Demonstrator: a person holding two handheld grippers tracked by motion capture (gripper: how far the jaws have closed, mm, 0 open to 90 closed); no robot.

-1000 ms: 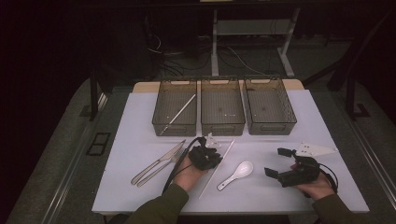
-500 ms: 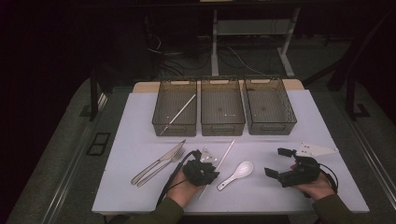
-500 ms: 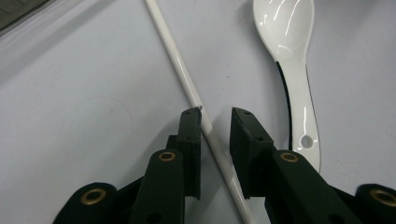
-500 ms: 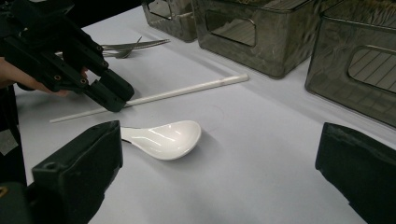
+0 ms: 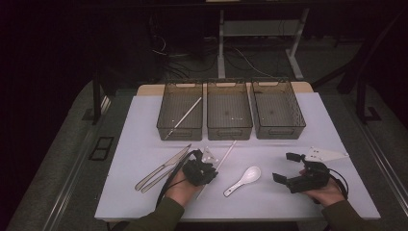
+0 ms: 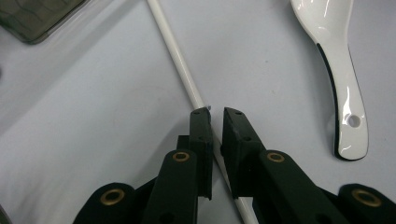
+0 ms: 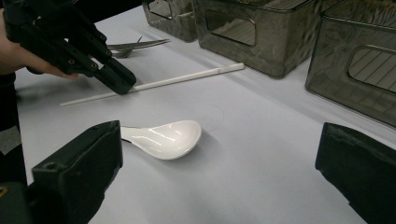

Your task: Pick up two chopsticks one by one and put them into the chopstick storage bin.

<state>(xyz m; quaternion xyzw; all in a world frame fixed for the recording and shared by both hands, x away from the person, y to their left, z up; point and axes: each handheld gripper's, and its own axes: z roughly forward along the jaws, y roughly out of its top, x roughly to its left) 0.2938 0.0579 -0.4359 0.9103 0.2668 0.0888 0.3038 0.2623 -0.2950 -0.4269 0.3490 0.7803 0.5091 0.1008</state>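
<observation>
Closing on the white chopstick, your left tool has its jaws drawn in to a narrow slot, and they have just been coming together with the stick running between them. From the left gripper view I cannot say for sure that the pads already press on it; the stick lies flat on the desk, slanting up toward the middle bin, and the jaws straddle it near its lower half. That is a sensible spot: gripping away from the tip should keep the long end from swinging much when you lift.

Your right tool rests wide apart with nothing in it, parked at the desk's right side near a white piece I cannot identify. From there it looks across the white spoon, which lies bowl-up just beside the chopstick, so it seems placed ready for that item without crowding your left hand.

Another chopstick already leans in the left bin, which suggests this one belongs there too. A metal fork and knife lie to the left of your hand, untouched. Mind that the stick is thin and smooth; it could roll out of a loose pinch.
</observation>
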